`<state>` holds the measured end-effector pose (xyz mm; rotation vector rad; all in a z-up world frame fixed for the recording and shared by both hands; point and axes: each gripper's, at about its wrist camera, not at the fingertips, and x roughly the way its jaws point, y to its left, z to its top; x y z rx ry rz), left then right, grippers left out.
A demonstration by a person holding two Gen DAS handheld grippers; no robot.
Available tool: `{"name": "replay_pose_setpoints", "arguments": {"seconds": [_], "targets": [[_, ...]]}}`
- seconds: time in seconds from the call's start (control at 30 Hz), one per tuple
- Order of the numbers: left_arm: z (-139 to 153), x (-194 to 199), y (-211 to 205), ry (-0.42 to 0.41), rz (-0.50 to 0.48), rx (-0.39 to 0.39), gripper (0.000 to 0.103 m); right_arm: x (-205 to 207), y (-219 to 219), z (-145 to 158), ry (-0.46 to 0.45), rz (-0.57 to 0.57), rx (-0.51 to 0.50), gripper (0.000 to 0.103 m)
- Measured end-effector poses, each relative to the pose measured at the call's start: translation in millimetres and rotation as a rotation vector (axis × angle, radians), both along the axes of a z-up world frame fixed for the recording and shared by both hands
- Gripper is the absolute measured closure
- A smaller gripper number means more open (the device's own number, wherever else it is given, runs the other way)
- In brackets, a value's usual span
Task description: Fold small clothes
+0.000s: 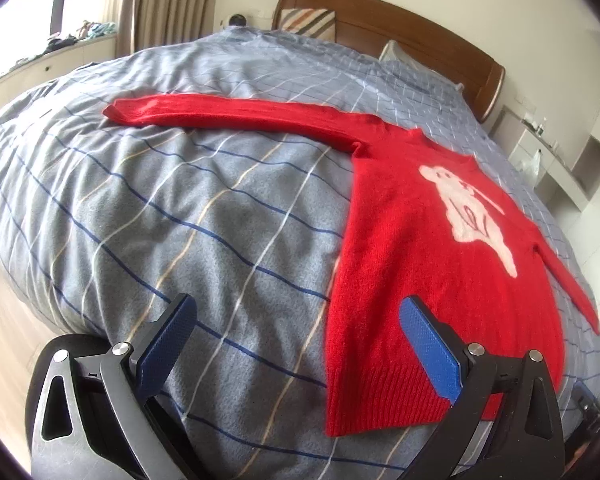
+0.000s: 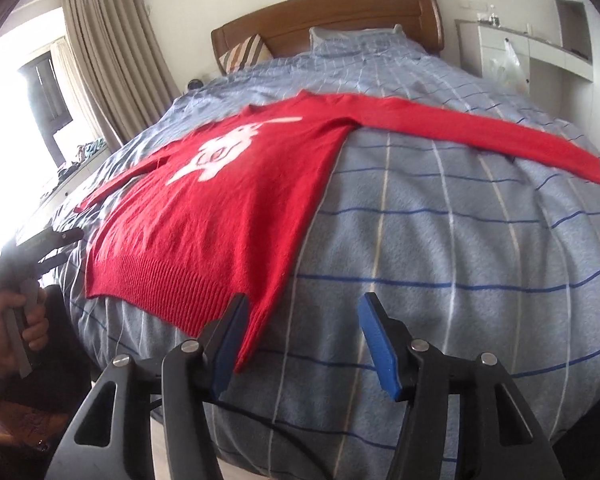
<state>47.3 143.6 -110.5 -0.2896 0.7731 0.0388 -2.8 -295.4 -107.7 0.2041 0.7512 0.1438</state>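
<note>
On grey plaid duvet (image 1: 180, 208): red sweater (image 1: 404, 264), flat, sleeves spread. L gripper (image 1: 296, 340), R gripper (image 2: 302, 332): both wide apart, holding nothing.

The sweater (image 1: 432, 264) lies flat on the bed's duvet (image 1: 180, 208), hem toward the foot of the bed, neck toward the headboard (image 1: 400, 20), one sleeve (image 1: 236, 114) stretched out to the left. The left gripper (image 1: 296, 344) hangs over the hem's left corner, the right gripper (image 2: 302, 340) over its right corner. A striped pillow (image 1: 310, 22) leans against the headboard behind.
</note>
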Motion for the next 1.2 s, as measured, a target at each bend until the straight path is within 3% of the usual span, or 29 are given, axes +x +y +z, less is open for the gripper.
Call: {"name": "replay_pose_setpoints", "arguments": {"seconds": [0.17, 1.2], "targets": [[-2.1, 2.0, 2.4, 0.005, 0.021, -0.004, 0.001, 3.0, -11.4, 5.2, -0.020, -0.070, 0.008, 0.045], [1.7, -1.7, 5.0, -0.019, 0.050, 0.014, 0.001, 2.3, 0.7, 7.6, -0.050, -0.046, -0.030, 0.045]]}}
